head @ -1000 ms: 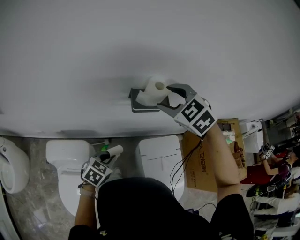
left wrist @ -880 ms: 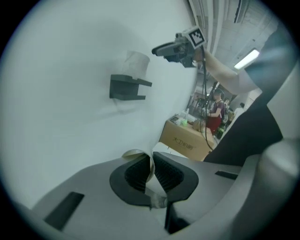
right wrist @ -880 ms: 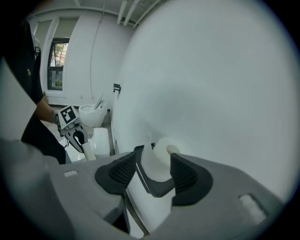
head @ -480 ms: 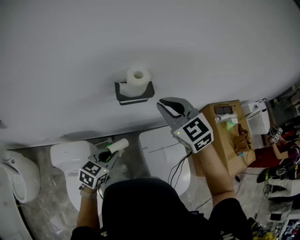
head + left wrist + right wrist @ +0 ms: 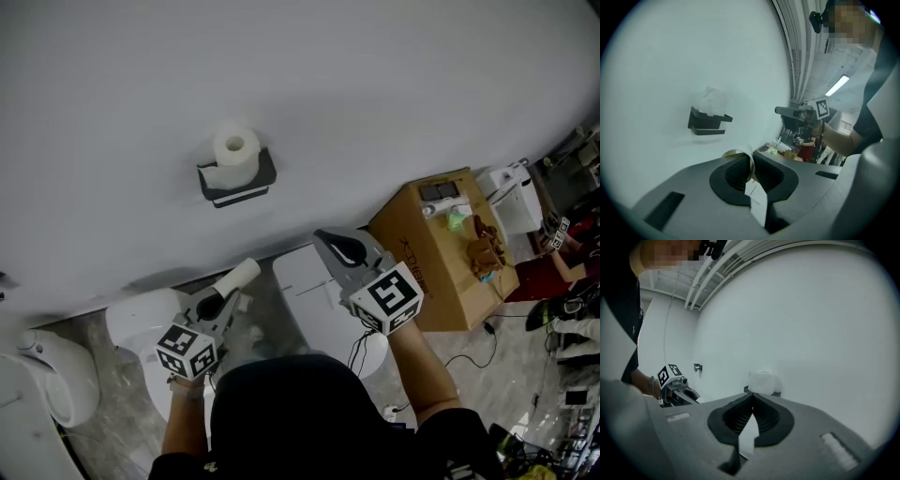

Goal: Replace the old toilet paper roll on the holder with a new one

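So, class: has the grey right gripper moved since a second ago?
Yes. The right gripper has drawn back from the black wall holder and white paper roll; jaws just closed, empty.

Roll (image 5: 234, 146) on holder (image 5: 240, 186), on wall (image 5: 394, 84); toilets (image 5: 305, 281) below; box (image 5: 441, 267) right of toilets.

The left gripper (image 5: 218, 302) was held low at the person's left side, pointing away from the body. Its jaws were clamped on the wall of a cardboard tube (image 5: 236, 278). The right gripper (image 5: 326, 241) was held forward at the person's right side on an extended forearm (image 5: 419, 370), with its marker cube (image 5: 386, 298) facing the head camera. Its jaws had just been closing and met tip to tip, with nothing between them.
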Motion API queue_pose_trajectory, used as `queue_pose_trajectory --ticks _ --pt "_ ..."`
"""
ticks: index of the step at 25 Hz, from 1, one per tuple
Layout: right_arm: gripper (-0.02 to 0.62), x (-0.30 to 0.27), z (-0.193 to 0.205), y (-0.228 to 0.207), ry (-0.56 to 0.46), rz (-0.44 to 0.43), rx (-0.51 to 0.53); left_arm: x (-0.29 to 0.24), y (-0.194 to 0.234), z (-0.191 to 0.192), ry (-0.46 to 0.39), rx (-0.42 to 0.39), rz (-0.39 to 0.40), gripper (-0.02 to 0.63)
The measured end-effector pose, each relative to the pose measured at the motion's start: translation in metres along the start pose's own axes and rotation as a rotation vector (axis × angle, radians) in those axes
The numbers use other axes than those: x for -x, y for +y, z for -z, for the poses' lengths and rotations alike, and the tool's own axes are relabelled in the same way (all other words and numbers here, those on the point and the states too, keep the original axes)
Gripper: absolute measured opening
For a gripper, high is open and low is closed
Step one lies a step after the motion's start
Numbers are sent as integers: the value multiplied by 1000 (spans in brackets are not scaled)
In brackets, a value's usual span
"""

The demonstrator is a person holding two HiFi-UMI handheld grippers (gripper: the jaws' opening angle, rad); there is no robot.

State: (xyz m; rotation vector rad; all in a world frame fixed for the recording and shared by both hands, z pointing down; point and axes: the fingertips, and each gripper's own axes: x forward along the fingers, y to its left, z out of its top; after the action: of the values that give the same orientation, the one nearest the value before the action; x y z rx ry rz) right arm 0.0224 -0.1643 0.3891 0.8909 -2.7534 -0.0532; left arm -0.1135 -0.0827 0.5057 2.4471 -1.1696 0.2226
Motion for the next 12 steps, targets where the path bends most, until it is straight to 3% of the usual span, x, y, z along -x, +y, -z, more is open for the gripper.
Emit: queue_pose_trajectory --ticks 7,12 --pt "-2 34 29 3 -66 71 -156 -15 -4 -17 -43 -34 -15 32" --pt "-2 47 54 6 -69 120 -211 -28 -11 -22 -63 -69 22 32"
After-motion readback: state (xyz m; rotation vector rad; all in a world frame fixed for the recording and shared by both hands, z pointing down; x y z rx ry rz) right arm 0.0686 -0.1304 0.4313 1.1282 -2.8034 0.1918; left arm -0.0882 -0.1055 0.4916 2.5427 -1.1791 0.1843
